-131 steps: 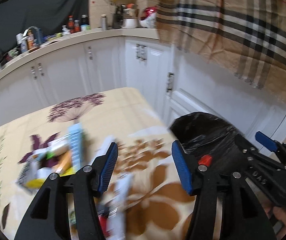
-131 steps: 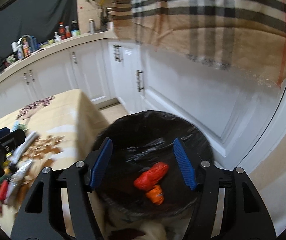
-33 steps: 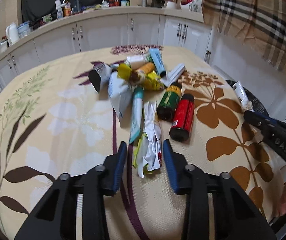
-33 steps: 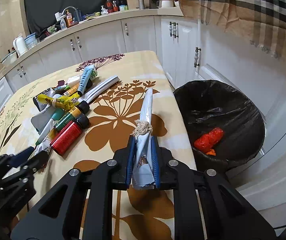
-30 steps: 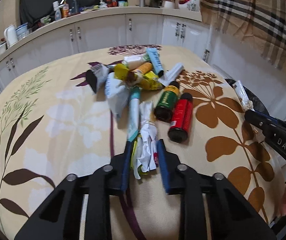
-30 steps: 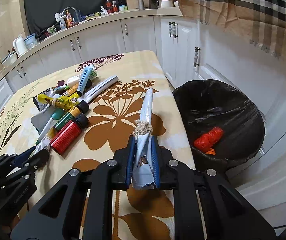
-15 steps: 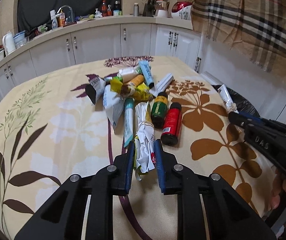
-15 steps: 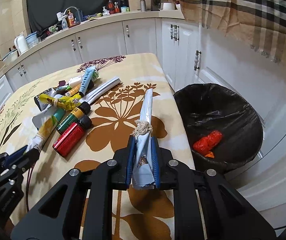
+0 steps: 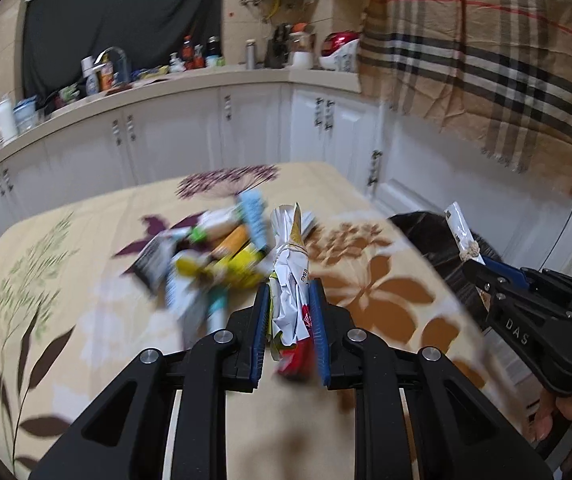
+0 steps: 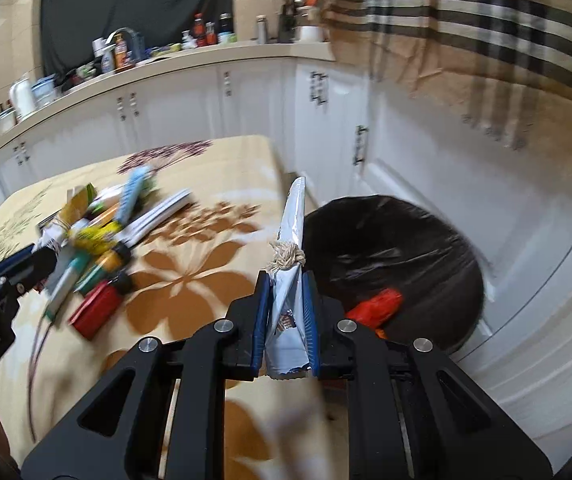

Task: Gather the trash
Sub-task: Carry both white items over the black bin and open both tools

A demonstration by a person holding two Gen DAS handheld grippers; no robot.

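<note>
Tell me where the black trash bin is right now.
In the right wrist view the black trash bin sits on the floor right of the table, beside the white cabinets, just beyond the right gripper.

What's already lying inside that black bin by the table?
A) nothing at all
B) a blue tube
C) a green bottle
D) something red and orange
D: in the right wrist view, a red and orange item lies on the black liner of the bin; the bottles and tubes are all on the table.
</note>
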